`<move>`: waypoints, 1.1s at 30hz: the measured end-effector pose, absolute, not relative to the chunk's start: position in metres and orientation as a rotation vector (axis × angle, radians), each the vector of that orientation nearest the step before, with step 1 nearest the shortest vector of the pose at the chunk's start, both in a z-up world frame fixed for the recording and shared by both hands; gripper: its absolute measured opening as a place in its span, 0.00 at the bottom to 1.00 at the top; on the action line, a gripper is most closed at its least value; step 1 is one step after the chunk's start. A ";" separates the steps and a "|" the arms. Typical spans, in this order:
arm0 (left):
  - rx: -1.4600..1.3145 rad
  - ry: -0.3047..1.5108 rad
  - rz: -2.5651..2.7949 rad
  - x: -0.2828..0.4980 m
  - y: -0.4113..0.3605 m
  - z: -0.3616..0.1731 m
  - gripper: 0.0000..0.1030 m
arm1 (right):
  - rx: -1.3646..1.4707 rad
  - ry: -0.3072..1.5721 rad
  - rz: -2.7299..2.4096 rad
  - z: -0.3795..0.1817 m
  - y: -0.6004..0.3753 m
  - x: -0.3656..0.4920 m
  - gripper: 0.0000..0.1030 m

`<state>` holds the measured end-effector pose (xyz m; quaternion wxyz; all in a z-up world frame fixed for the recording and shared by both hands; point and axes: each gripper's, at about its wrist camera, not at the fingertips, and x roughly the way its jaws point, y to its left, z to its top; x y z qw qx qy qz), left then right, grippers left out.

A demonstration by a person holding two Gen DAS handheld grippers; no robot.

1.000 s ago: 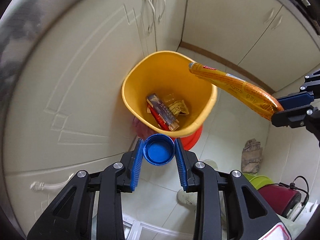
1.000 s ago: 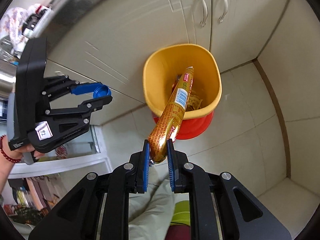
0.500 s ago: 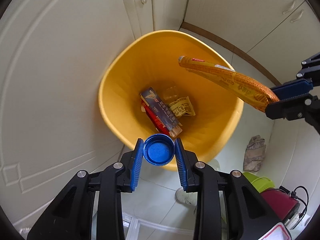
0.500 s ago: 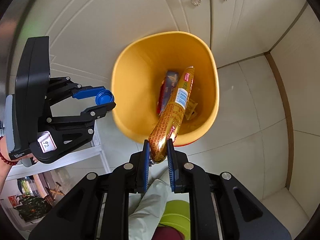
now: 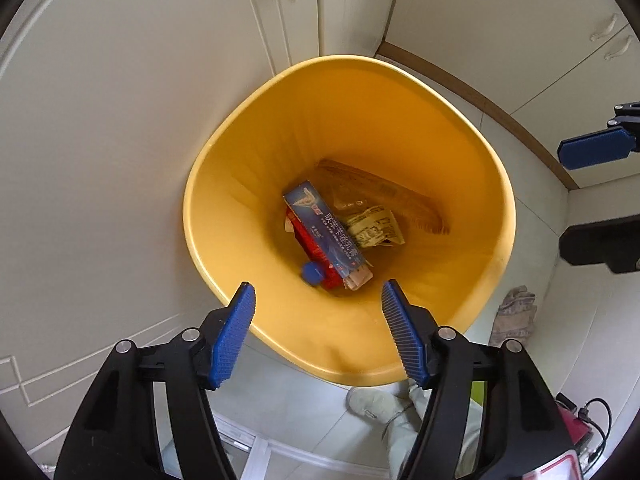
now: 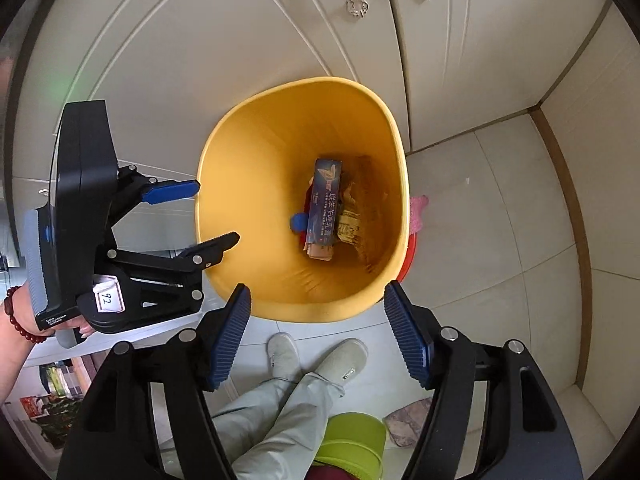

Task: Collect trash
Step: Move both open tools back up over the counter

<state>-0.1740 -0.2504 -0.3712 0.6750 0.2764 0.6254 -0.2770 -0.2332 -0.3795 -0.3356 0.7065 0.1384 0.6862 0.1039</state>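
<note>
Yellow bin (image 5: 224,216) holding blue box (image 5: 326,228), blue cap (image 5: 312,273), gold wrapper (image 5: 384,196), both dropped since earlier, left gripper (image 5: 318,334) and right gripper (image 6: 318,334) opening, empty

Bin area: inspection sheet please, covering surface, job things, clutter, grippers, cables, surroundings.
Surface: pale tiled floor, in a cabinet corner.
Job's things: yellow bin holds a blue box, a blue cap, a crumpled wrapper and a long orange packet.
Clutter: rag on the floor, green tub, pink cloth behind the bin.
Grippers: left gripper and right gripper over the bin, jaws opening, nothing between them.
Cables: black cable at lower right of the left view.
Surroundings: cream cabinet doors, the person's slippers.
</note>
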 end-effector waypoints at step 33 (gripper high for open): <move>0.305 1.092 -0.486 -0.235 -0.142 -0.108 0.67 | 0.137 0.961 0.118 -0.071 -0.330 -0.301 0.68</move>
